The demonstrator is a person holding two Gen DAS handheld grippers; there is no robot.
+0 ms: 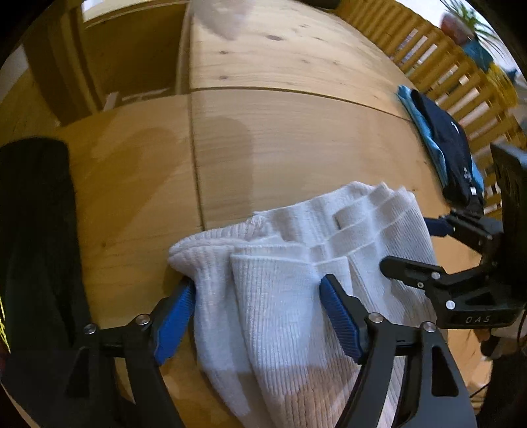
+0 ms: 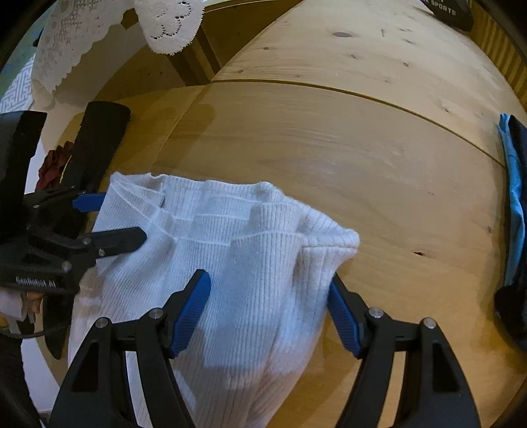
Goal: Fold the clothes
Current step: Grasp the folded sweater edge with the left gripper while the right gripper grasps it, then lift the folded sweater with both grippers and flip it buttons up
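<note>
A white ribbed garment (image 1: 280,260) (image 2: 257,243) lies bunched in ridges on the wooden table (image 1: 290,138) (image 2: 362,158). My left gripper (image 1: 258,284) (image 2: 125,217) points steeply down and straddles one end of it. One blue pad (image 1: 174,316) rests against the cloth's edge and the other stands on the cloth. My right gripper (image 2: 268,278) (image 1: 406,245) straddles the opposite end the same way. Both sets of jaws stand wide apart with folds of cloth between them, and the pads do not visibly squeeze.
A pile of light blue and navy clothes (image 1: 441,145) (image 2: 513,184) sits by the table's edge near a slatted wooden rail (image 1: 444,75). A lace cloth (image 2: 171,23) hangs at the back. A black upright object (image 1: 33,230) (image 2: 98,141) stands beside the table.
</note>
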